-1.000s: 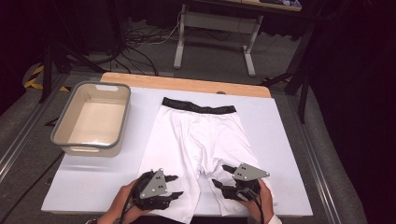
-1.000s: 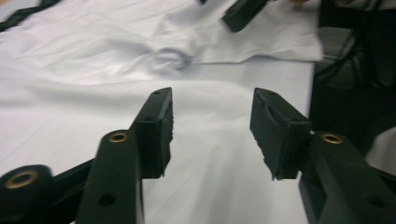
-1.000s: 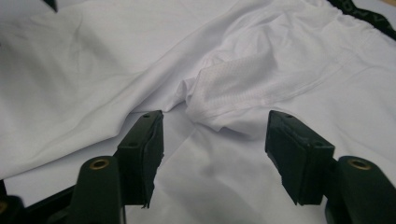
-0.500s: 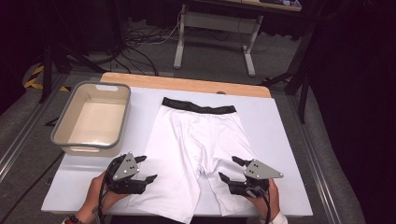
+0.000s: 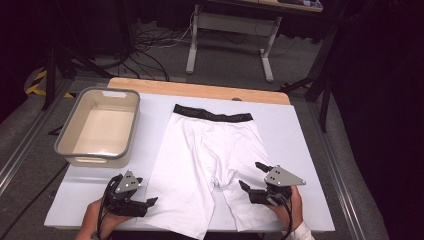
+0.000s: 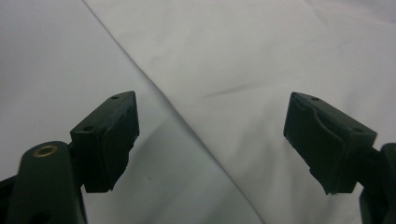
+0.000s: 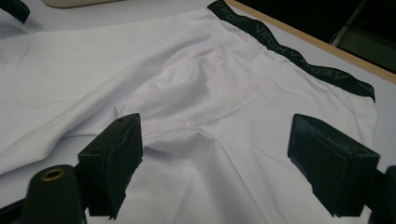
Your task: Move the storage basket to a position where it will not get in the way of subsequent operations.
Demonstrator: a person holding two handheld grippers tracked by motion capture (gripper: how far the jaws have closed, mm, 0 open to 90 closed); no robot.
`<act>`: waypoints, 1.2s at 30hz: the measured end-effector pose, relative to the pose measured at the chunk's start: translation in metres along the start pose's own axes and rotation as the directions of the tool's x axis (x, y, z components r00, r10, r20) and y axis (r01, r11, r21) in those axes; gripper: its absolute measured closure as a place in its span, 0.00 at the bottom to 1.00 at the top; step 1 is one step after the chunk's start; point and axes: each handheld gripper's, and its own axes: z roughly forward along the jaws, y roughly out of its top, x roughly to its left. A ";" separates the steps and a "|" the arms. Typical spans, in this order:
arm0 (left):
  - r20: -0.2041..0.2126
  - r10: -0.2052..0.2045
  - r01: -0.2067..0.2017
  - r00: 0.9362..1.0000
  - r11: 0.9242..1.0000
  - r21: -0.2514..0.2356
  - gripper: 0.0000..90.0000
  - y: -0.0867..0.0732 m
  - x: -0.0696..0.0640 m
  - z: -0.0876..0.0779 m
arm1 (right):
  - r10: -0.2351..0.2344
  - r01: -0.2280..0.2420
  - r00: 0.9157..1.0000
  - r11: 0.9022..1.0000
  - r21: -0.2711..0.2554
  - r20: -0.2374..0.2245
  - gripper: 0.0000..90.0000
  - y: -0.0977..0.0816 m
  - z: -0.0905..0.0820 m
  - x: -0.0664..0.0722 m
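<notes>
A grey bin (image 5: 98,127) stands on the white table (image 5: 305,150) to the left of the white shorts (image 5: 210,160), well apart from their waistband and just clear of their left leg. The left gripper (image 5: 144,205) hovers at the outer edge of the shorts' left leg, near the hem; its jaws have just been opening and now stand wide apart with nothing gripped, and in the left gripper view the cloth's edge (image 6: 187,116) runs diagonally between them. The shorts lie flat in the middle of the table, black waistband (image 5: 212,114) at the far end and both legs pointing toward the person. The right gripper (image 5: 255,181) sits over the shorts' right leg, just right of the crotch; its jaws have also just been opening and are spread wide, with the cloth (image 7: 219,140) lying loose under them, not pinched.
</notes>
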 end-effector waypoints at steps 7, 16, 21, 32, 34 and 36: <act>-0.058 0.015 -0.014 0.998 1.000 0.006 0.43 -0.006 -0.016 -0.003 | -0.003 0.003 1.000 1.000 0.010 -0.017 0.21 0.005 0.013 -0.003; -0.035 -0.039 0.038 0.999 0.999 -0.015 0.97 -0.009 -0.019 -0.006 | -0.080 0.081 0.996 0.994 0.070 -0.025 0.25 0.008 0.032 0.010; -0.002 -0.044 0.044 0.999 0.998 -0.045 0.98 -0.009 -0.014 -0.009 | -0.088 0.090 0.996 0.993 0.075 -0.027 0.26 0.007 0.032 0.012; 0.030 0.020 -0.017 0.999 0.994 -0.110 0.98 -0.006 -0.009 -0.019 | -0.017 0.016 1.000 0.996 0.086 0.012 0.25 0.003 0.029 0.001; 0.040 0.028 -0.023 0.999 0.994 -0.107 0.98 -0.007 -0.008 -0.019 | -0.011 0.010 1.000 0.997 0.081 0.020 0.24 0.003 0.029 0.000; 0.044 0.023 -0.018 0.999 0.992 -0.123 0.98 -0.007 -0.008 -0.018 | -0.016 0.014 1.000 0.997 0.078 0.024 0.24 0.003 0.029 0.000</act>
